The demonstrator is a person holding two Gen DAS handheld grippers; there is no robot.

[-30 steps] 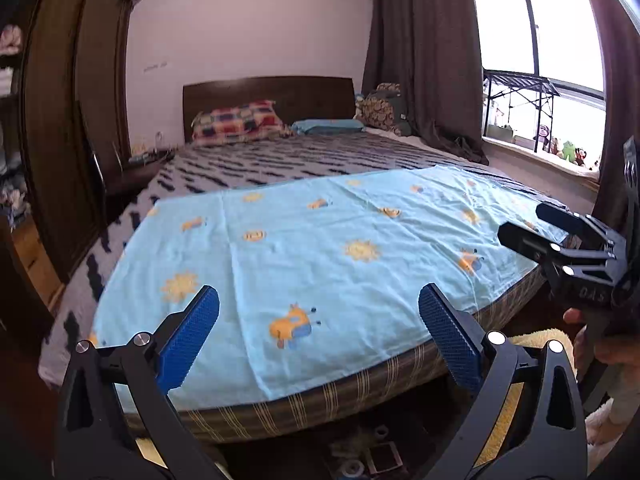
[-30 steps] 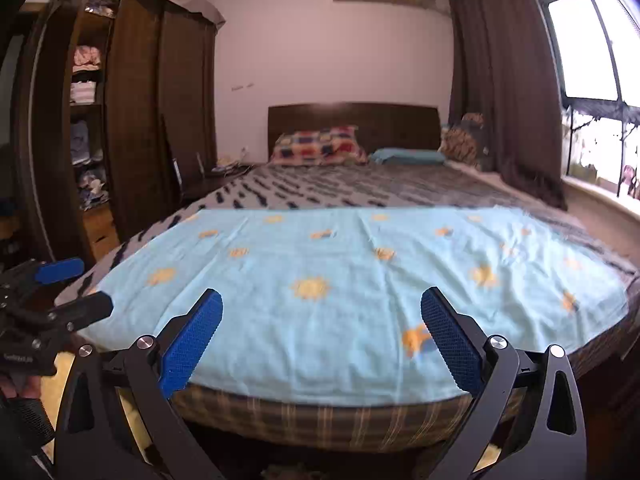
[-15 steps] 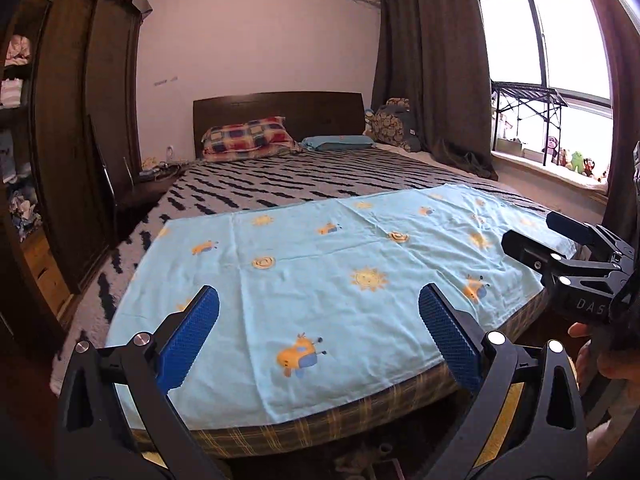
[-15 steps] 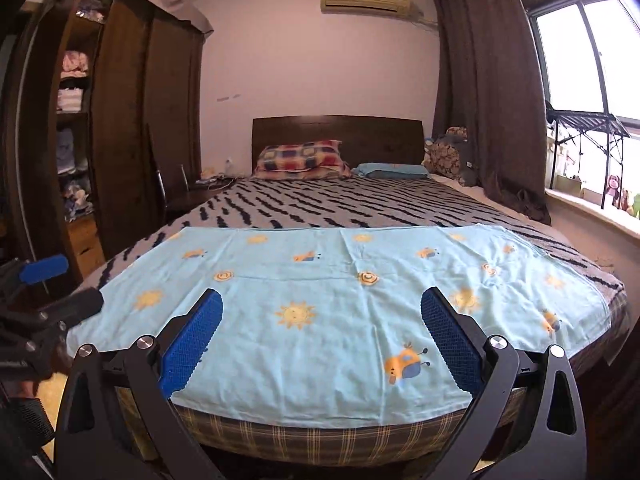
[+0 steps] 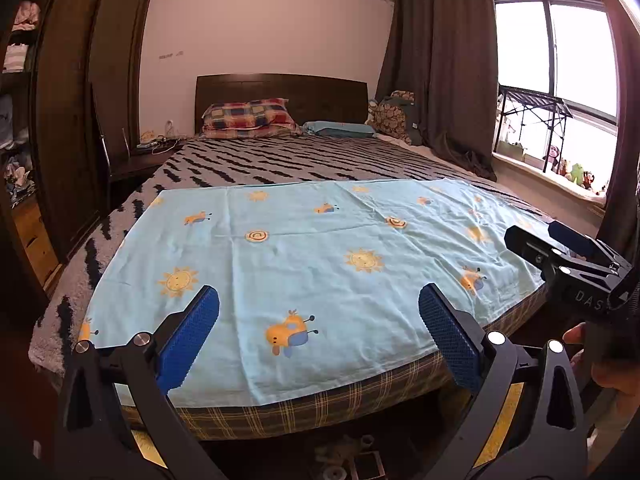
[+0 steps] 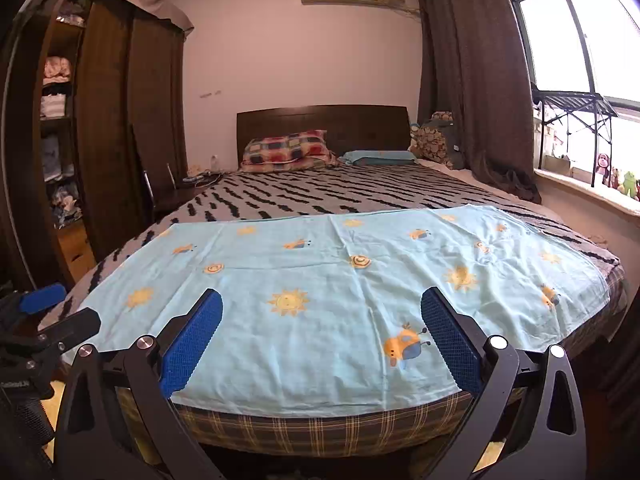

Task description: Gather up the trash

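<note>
Over the near edge of the bed, the left gripper and right gripper both hang spread and empty above the light-blue sheet. No trash shows on it; whatever lies under the bed is too dim to identify, so handling and grip point cannot be judged.

left gripper: black frame, blue textured pads, silver screws | right gripper: same, "DAS" lettering
</note>
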